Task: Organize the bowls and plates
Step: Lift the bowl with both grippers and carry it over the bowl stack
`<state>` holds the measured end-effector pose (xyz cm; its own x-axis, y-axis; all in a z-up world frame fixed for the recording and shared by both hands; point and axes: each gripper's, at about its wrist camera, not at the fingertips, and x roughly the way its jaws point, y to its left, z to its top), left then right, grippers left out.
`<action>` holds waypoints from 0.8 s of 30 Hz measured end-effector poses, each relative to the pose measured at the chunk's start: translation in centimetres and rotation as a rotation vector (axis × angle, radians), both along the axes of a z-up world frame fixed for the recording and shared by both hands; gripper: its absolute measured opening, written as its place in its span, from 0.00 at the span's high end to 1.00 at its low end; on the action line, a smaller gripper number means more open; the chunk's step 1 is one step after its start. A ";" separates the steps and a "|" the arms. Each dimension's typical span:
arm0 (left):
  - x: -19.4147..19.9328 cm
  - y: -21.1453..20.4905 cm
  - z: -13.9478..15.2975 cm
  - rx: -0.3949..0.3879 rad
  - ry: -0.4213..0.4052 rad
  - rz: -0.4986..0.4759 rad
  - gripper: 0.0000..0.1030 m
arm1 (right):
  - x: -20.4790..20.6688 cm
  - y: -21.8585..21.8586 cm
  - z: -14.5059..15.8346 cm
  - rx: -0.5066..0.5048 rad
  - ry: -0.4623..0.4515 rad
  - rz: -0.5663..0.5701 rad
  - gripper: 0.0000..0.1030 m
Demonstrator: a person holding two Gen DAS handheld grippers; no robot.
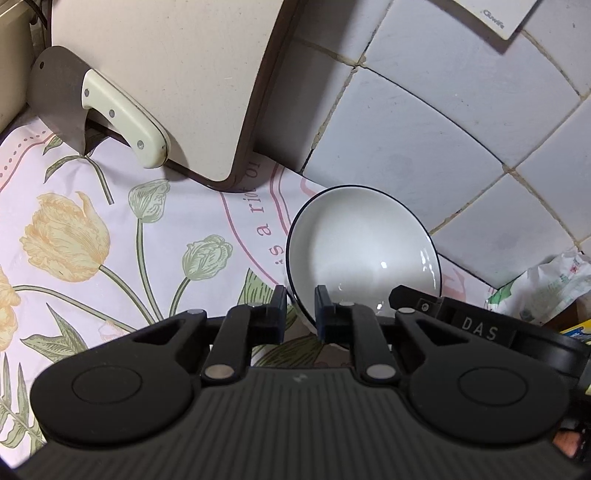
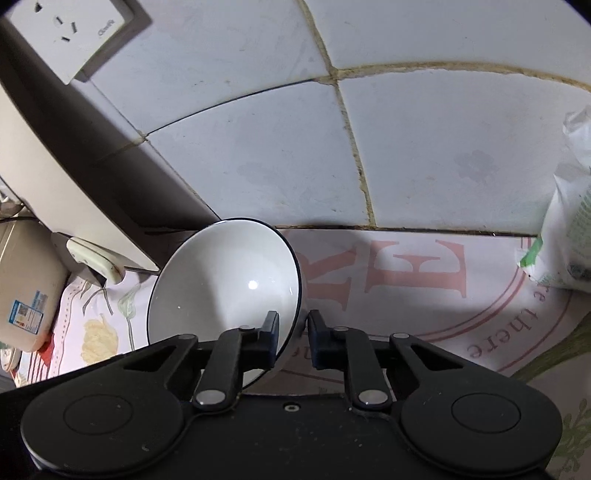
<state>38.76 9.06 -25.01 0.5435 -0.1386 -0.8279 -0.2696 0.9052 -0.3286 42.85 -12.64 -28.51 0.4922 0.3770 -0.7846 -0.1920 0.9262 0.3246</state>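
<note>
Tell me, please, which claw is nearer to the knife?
Left. The left claw grips the bowl rim on the knife side; the right claw grips the opposite rim, farther away.

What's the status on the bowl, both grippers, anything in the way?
Left gripper shut on bowl rim, right gripper shut on opposite rim. Bowl upright on floral mat. Cutting board and cleaver beside it, clear.

"DAS" showing on the right tongs (image 1: 413, 306); tablecloth (image 2: 424, 266) reading "RE", "there", "is a riot"; socket plate (image 2: 74, 33) brand too blurred.
</note>
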 end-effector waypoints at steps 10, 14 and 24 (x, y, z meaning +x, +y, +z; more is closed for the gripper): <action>-2.1 -1.4 2.9 0.043 0.009 -0.041 0.87 | -2.3 -1.0 2.2 0.023 0.088 -0.073 0.81; -3.9 -2.3 4.9 0.072 0.002 -0.053 0.87 | -4.4 -1.7 3.9 0.038 0.085 -0.081 0.81; -10.4 -4.4 9.9 0.097 -0.031 -0.096 0.87 | -11.7 -3.6 8.9 0.056 0.017 -0.083 0.81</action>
